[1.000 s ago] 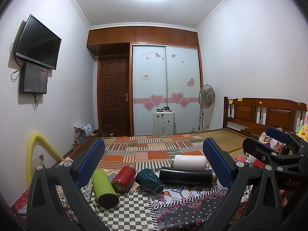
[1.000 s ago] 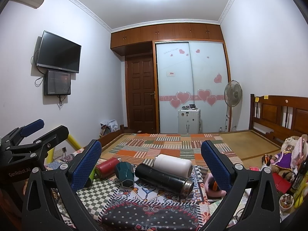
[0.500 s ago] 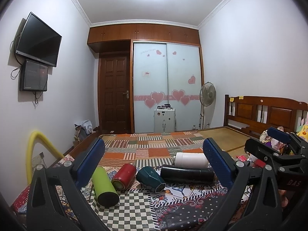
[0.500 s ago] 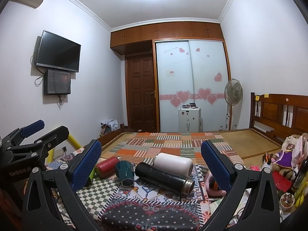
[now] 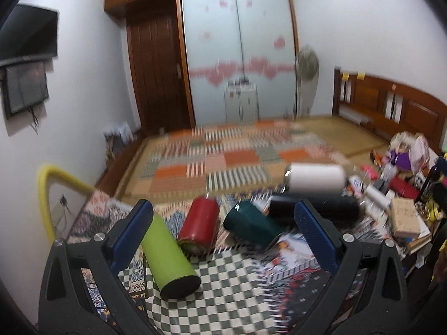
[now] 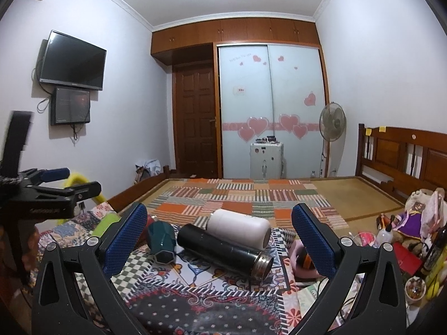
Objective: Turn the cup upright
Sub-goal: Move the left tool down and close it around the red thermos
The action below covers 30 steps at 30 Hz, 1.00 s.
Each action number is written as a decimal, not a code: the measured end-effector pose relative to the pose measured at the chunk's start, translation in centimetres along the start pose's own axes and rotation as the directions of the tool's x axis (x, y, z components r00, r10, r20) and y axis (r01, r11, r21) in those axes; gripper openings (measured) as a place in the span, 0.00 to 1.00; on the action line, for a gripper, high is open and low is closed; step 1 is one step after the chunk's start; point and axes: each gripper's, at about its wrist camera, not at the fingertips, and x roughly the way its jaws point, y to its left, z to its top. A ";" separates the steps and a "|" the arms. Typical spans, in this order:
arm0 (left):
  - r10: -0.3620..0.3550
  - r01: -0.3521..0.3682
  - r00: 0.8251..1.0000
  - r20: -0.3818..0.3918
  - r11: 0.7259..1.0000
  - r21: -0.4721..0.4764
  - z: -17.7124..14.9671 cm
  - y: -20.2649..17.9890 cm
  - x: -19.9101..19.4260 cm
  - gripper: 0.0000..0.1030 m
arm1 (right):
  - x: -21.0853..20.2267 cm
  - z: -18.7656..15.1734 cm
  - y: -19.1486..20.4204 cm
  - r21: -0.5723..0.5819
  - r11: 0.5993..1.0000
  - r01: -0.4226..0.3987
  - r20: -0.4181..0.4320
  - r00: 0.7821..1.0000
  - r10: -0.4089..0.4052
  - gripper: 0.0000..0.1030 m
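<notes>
Flask mouth (image 6: 264,263) only rightward

No readable text; print on left tool (image 6: 53,180) arm blurred.

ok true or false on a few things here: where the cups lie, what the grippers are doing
1. The green cup lies on its side. True.
2. The left gripper is shut on the red cup. False: it is open and holds nothing.
3. The white cup stands upright. False: it lies on its side, beside the black flask.
4. The right gripper is open and empty. True.
5. The dark teal cup lies tipped over on the patterned cloth. True.
</notes>
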 end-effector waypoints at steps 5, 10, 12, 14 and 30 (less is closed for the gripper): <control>-0.012 0.010 0.985 -0.172 1.000 -0.013 0.3 2.6 6.5 0.81 | 2.6 -0.8 -1.0 0.022 1.000 0.005 -0.049 0.999 -0.003 1.00; -0.058 0.048 0.938 -0.341 0.998 -0.038 0.1 5.3 13.4 0.72 | 4.4 -1.6 -1.4 0.023 1.000 0.015 -0.090 0.996 -0.012 1.00; -0.066 0.055 0.917 -0.394 0.998 -0.039 -0.2 5.5 15.6 0.70 | 5.2 -2.0 -1.7 0.021 1.000 0.019 -0.105 0.994 -0.017 1.00; -0.077 0.063 0.894 -0.441 0.997 -0.047 -0.3 6.0 17.4 0.69 | 5.7 -2.2 -1.9 0.018 1.000 0.023 -0.116 0.993 -0.021 1.00; -0.152 0.118 0.776 -0.612 0.988 -0.096 -1.5 6.0 23.7 0.64 | 7.6 -3.0 -2.6 0.011 1.000 0.016 -0.132 0.991 -0.014 1.00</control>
